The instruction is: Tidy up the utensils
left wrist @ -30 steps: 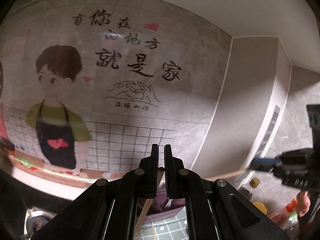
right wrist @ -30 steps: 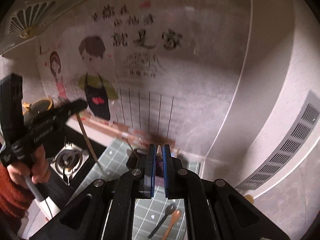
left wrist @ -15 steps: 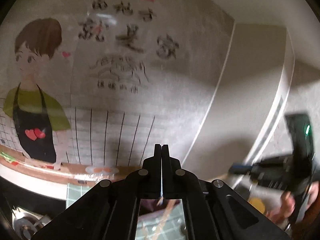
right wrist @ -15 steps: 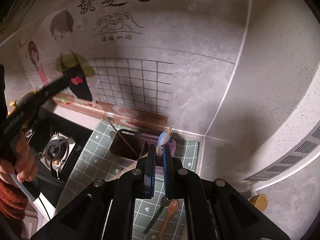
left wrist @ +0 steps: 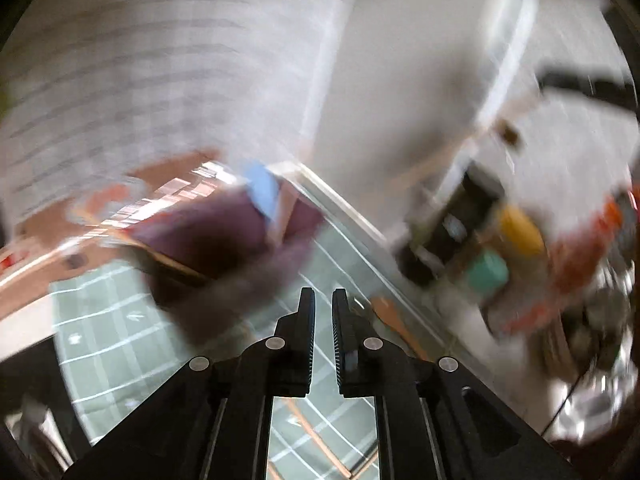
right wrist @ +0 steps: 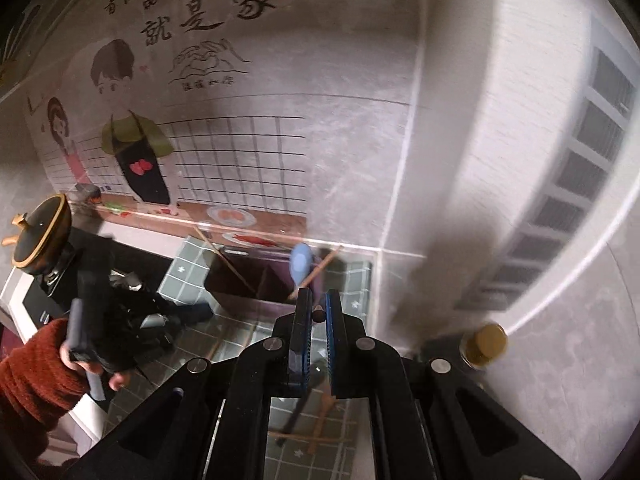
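A purple utensil holder stands on the green grid mat by the back wall, with a blue spoon and chopsticks leaning in it. My right gripper hangs just in front of it, shut on a wooden chopstick whose end shows between the pads. The left wrist view is blurred. There my left gripper points down at the mat beside the holder, its jaws opening with nothing between them. More chopsticks lie on the mat below it. A dark spoon and a wooden spoon lie under the right gripper.
A lidded black pot sits on the stove at the left. A hand in a red sleeve holds the left gripper there. A gold-capped bottle stands in the right corner, among other bottles with yellow and teal caps.
My left gripper has dropped and tipped down from the wall to the mat, and the chopstick it held is gone from its jaws. The right gripper has sunk closer to the holder.
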Available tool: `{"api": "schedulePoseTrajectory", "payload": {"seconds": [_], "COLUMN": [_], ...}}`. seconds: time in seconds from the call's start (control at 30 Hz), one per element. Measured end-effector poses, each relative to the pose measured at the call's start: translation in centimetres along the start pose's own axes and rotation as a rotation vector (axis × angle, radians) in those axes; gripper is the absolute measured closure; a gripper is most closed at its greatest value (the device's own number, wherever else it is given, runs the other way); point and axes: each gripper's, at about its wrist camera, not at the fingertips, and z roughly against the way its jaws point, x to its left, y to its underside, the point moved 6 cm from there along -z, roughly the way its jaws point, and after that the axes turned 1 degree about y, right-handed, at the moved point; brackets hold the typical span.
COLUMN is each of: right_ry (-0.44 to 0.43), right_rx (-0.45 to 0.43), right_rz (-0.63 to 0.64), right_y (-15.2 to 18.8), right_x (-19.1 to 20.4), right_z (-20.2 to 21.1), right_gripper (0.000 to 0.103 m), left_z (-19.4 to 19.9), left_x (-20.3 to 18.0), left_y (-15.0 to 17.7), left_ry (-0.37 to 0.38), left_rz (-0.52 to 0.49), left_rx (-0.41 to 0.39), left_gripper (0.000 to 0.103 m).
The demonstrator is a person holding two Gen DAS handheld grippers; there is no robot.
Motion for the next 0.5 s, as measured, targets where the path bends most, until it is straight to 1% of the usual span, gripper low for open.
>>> {"api": "schedulePoseTrajectory", "payload": {"seconds": [0.07,0.13,0.27,0.4,0.5], "right_ry": [0.022,0.05,0.087,0.116,0.121], "right_rx": [-0.001,-0.005,-0.003,0.005,0.011], "right_rz": [-0.02,-0.035,-0.082,-0.107,-0.112], "right_y": [1.0,1.9,3.9,5.9,7.4], "right_x": [-1.0,-1.8,-3.5,-4.5,-4.9], "right_z": [0.7,1.2,2.2,2.9,3.4], "right_gripper": [0.097,0.097,0.097,0.097,0.097], "left_z": [-1.5,-2.6,-4.7,-5.8,-6.4], "left_x": [-2.4,-4.8,-9.0,-12.4,-14.3], "left_y": [1.2,2.2,4.9,7.7,9.1], "left_ry": [0.058,0.101,0.152,0.227,0.252], "left_rz": [-0.057,-0.118,-0.252,-0.301,-0.32], "left_rx": [0.044,0.084,0.171,0.237,0.263], "left_gripper": [0.093,0.092,0.092,0.092,0.092]}}
